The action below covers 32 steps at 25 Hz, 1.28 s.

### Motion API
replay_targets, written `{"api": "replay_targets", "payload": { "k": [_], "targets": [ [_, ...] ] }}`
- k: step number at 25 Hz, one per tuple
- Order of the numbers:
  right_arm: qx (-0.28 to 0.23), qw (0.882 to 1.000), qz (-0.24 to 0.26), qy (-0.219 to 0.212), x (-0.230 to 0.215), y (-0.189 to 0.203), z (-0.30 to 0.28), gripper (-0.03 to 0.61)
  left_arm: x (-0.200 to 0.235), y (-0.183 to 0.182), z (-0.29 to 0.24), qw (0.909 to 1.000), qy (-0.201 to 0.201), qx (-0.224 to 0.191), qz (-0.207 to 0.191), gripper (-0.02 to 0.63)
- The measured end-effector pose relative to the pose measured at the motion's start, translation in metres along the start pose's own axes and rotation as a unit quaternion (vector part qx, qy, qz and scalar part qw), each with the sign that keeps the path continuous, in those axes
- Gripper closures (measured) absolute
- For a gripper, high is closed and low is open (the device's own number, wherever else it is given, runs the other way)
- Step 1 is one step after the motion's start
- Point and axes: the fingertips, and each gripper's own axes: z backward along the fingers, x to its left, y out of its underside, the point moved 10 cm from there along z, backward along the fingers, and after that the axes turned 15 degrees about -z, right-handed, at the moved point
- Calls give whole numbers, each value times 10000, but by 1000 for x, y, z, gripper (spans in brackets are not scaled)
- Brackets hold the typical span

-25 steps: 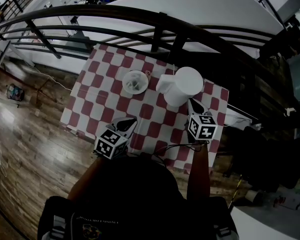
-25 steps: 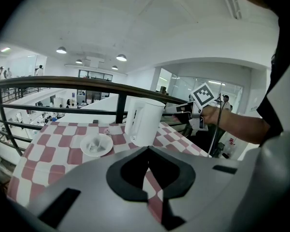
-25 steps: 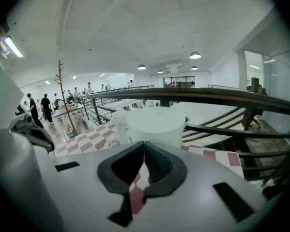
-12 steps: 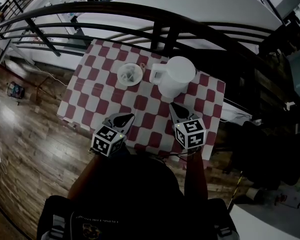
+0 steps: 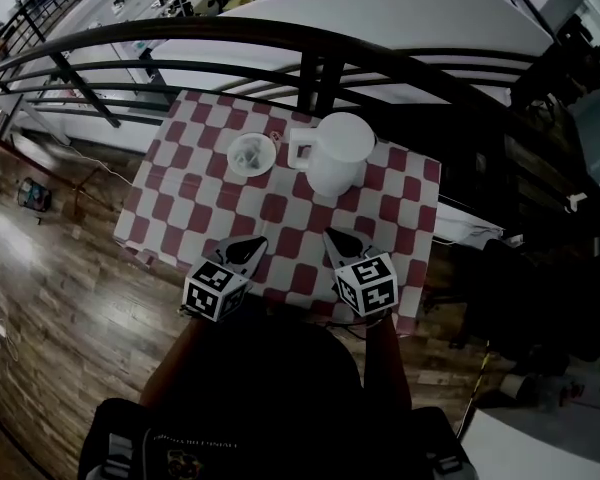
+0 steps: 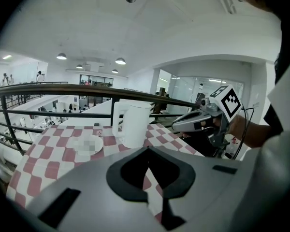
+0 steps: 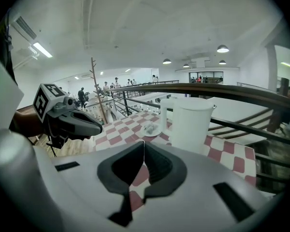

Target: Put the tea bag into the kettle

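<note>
A white kettle [image 5: 340, 153] stands upright with its lid down at the far side of the checked table [image 5: 200, 208], its handle turned toward a white saucer [image 5: 252, 155] on its left. A small pale item, apparently the tea bag [image 7: 149, 127], lies on the saucer. My left gripper [image 5: 248, 245] and right gripper [image 5: 332, 236] hover side by side over the table's near edge, well short of both objects. Each is shut with nothing held: the left gripper [image 6: 146, 150] and the right gripper [image 7: 144, 143] show touching pads. The kettle [image 6: 133, 124] and saucer [image 6: 87, 144] lie ahead of the left gripper.
A dark metal railing [image 5: 320, 53] curves right behind the table's far edge, close to the kettle. Wooden floor [image 5: 50, 298] lies to the left and dark clutter [image 5: 540, 268] to the right. The cloth between the grippers and the kettle is bare.
The right gripper has drawn back from beside the kettle toward the near edge and to the left. The left gripper has barely moved. Both stay shut.
</note>
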Motion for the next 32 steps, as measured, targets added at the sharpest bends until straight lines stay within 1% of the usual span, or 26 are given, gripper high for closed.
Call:
{"api": "replay_targets", "payload": {
  "k": [7,11,24,32],
  "targets": [
    [-89,9999,-117,43,18,8,8,563,-2,-1,4,9998,148,-27,-111,611],
    [-108,9999,-122,37,36,11,10,563,-2,6,12,9995,254,-55,-153,611],
    [-57,9996,-243,98,103,34,15,563,-2,41,70,9991,414,10,-45,611],
    [-201,9991,-324,166,145,63,34,563,-19,58,101,9982,581,-44,-108,611]
  ]
}}
